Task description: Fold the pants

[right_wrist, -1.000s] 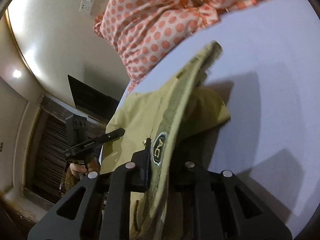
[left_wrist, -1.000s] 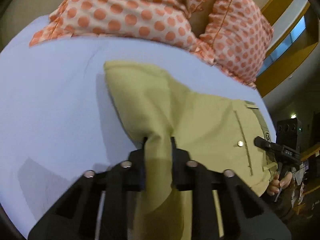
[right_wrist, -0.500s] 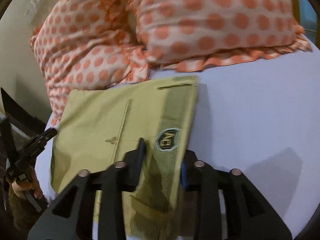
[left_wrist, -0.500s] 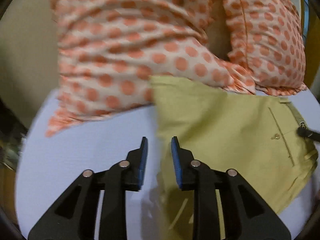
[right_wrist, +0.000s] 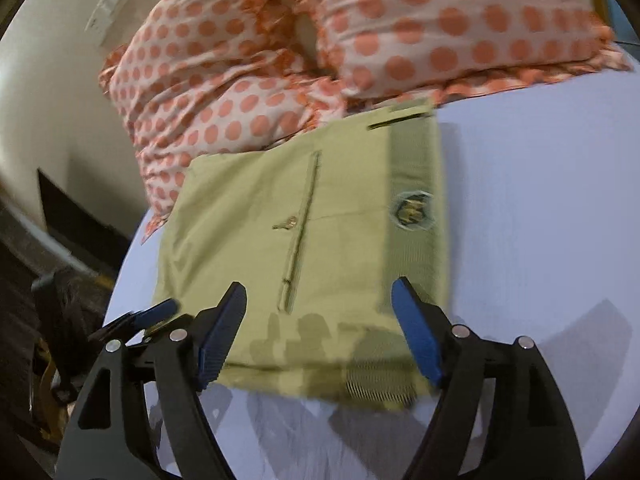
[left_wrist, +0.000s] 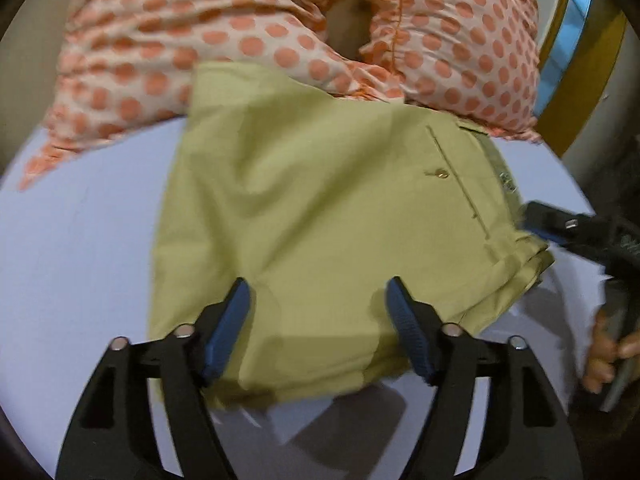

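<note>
1. Olive-green cloth fills the middle of the left wrist view: the pants (left_wrist: 320, 208) lie folded into a flat, roughly square packet on the pale lilac bed sheet (left_wrist: 80, 248), their far edge reaching up against the orange-dotted pillows (left_wrist: 240, 28).
2. The left gripper (left_wrist: 318, 320) hovers over the near edge of the packet with its blue-padded fingers (left_wrist: 224, 332) spread wide apart and nothing between them.
3. A back pocket seam with a small button (left_wrist: 442, 175) runs along the right part of the packet, and the waistband with a badge (left_wrist: 507, 180) sits at the right edge.
4. At the right of this view the right gripper (left_wrist: 560, 228) shows as a black tip with a blue pad just beside the waistband corner; the person's hand (left_wrist: 608, 352) holds its handle lower down.
5. In the right wrist view the same pants (right_wrist: 280, 240) lie flat on the sheet (right_wrist: 540, 220), with the ribbed waistband and its round badge (right_wrist: 412, 208) on the right side and the pocket button (right_wrist: 290, 223) near the middle.
6. The right gripper (right_wrist: 320, 320) is over the near edge, fingers (right_wrist: 416, 336) wide apart and empty.
7. The left gripper's tip (right_wrist: 152, 312) pokes in at the lower left, just beside the packet's corner.
8. The dotted pillows (right_wrist: 440, 20) sit behind, and a switch plate (right_wrist: 108, 8) is on the wall.
</note>
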The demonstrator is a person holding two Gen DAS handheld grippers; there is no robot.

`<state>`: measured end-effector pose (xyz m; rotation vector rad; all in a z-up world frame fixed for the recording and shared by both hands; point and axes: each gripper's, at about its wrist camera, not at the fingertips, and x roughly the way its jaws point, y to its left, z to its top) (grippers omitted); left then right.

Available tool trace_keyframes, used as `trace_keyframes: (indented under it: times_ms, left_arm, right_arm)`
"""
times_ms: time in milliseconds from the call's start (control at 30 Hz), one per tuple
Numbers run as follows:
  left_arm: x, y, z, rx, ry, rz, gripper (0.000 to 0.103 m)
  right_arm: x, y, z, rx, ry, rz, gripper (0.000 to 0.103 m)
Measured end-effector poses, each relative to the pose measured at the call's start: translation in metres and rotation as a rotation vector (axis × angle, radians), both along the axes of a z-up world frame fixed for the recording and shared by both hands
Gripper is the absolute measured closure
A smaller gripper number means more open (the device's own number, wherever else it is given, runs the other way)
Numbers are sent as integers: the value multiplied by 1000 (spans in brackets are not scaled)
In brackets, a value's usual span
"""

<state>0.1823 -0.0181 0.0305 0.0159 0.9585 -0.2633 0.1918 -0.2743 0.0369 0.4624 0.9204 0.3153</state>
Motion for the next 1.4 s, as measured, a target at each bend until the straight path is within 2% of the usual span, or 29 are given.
trace_keyframes:
  times_ms: [33,67,100,200,267,367,467,633,900,1400]
  left_arm:
    - [-14,3,7,30,-25,28,12]
    - [-28,6,13,59,-52,54,7]
    - [-39,9,17,84,-69,73,2]
    - [-75,21,17,156,-106,133,2]
    - [-89,28,6,164,-64,154,2]
    - [-92,31,-8,171,-32,163,2]
    - [-92,31,-18,185,-20,175,2]
    - [-94,41,-22,103,-18,188,2]
    - [-105,41,-24,105,-57,173,2]
    - [-99,40,-23,111,-37,164,2]
  right_arm:
    - [-16,0,8,-39,-32,-19,14]
    - [-28,1,12,-67,-57,-27,1]
    - [-42,5,16,-108,-88,-45,1]
    - [-83,28,14,-253,-146,-56,1]
    - [-95,56,-3,-389,-114,-33,1]
    - [-98,82,-23,-493,-82,-29,1]
    - [-101,88,-31,-502,-62,-31,1]
    - [-106,87,-32,-505,-57,-59,1]
    - [-108,90,-31,-509,-42,-77,1]
    - [-107,90,-31,-507,-30,-90,1]
